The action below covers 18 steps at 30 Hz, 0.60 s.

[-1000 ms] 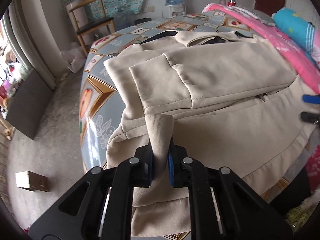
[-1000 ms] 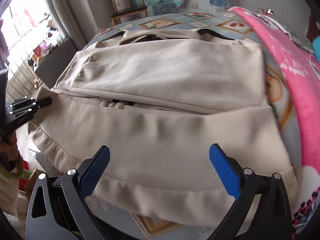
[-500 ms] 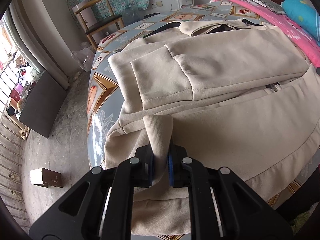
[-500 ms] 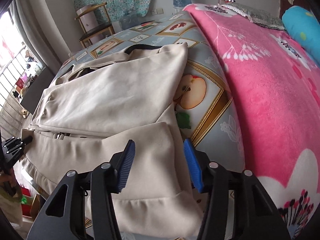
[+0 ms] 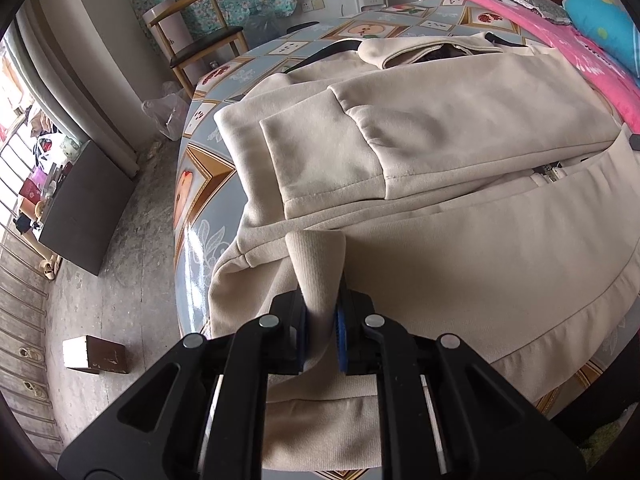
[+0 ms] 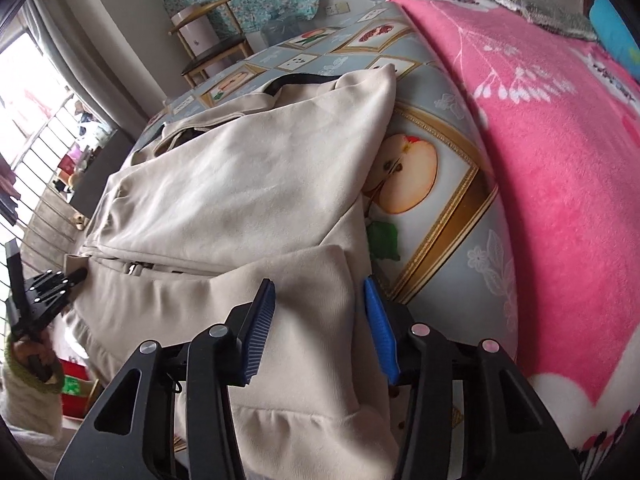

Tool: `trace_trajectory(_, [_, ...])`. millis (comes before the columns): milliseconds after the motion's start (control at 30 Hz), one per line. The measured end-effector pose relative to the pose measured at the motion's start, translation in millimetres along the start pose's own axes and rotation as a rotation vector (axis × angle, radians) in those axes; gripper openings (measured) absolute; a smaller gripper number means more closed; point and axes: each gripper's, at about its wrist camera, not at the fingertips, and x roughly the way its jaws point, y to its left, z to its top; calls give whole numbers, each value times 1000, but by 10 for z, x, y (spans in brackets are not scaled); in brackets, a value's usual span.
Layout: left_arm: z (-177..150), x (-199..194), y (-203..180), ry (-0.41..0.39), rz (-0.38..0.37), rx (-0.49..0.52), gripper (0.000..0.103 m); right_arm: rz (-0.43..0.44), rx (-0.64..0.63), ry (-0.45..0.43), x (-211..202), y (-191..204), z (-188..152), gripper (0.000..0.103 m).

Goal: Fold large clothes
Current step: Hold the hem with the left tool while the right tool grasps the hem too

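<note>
A large beige zip jacket (image 5: 440, 128) lies spread on the bed, collar at the far end. Its near left corner is pulled up in a ribbed fold, and my left gripper (image 5: 322, 312) is shut on that fold. The right wrist view shows the same jacket (image 6: 240, 184) with the left gripper (image 6: 80, 275) at its left edge. My right gripper (image 6: 320, 312) stands over the jacket's near right corner. Its jaws are closing, and the beige cloth lies between the blue pads (image 6: 260, 320), which do not visibly pinch it.
The bed sheet (image 5: 200, 184) is grey-blue with framed fruit pictures. A pink blanket (image 6: 540, 140) covers the bed's right side. A wooden chair (image 5: 200, 28), a dark cabinet (image 5: 84, 208) and a small brown box (image 5: 96, 354) stand on the floor at left.
My right gripper has slid right along the hem to the jacket's right corner, and its jaws have narrowed from wide apart. The left gripper keeps its hold on the ribbed fold.
</note>
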Motion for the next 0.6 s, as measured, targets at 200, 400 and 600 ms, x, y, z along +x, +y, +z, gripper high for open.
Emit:
trace_trajectory(200, [4,4,-9,2,2,2,11,32,18,15,31,-49,63,45])
trace_trajectory(400, [6,3,-7,2,0,0,11,66,17,-28,12,-44,245,45])
trace_trajectory(600, [-2,7,-8,1,-4,0,11,85,10,16,138,-56,283,45])
